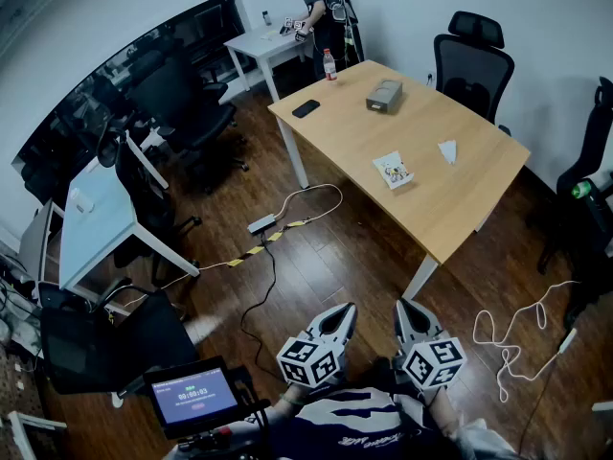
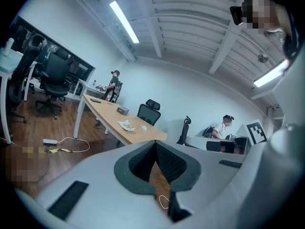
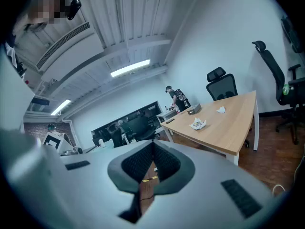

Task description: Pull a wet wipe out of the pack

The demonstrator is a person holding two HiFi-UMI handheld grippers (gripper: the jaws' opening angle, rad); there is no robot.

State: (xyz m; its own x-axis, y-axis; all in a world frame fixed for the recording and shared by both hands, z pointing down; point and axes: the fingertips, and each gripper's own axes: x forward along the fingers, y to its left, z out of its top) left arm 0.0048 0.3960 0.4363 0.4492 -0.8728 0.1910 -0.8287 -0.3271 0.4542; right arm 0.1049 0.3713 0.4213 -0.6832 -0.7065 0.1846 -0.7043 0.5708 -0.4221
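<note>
The wet wipe pack [image 1: 393,171] lies flat on the wooden table [image 1: 479,209], far ahead of both grippers; it also shows small in the left gripper view [image 2: 127,125] and the right gripper view [image 3: 198,124]. A crumpled white wipe [image 1: 448,149] rests on the table just beyond the pack. My left gripper [image 1: 347,309] and right gripper [image 1: 402,305] are held side by side over the wooden floor, short of the table. Both are shut with nothing in them; their tips meet in the left gripper view [image 2: 155,142] and the right gripper view [image 3: 153,142].
On the table's far end are a grey box [image 1: 384,95], a black phone [image 1: 306,108] and a bottle [image 1: 329,65]. Office chairs [image 1: 471,60] stand around. A power strip with cables [image 1: 262,224] and a white cable [image 1: 512,338] lie on the floor. A person [image 1: 314,12] stands at the far desk.
</note>
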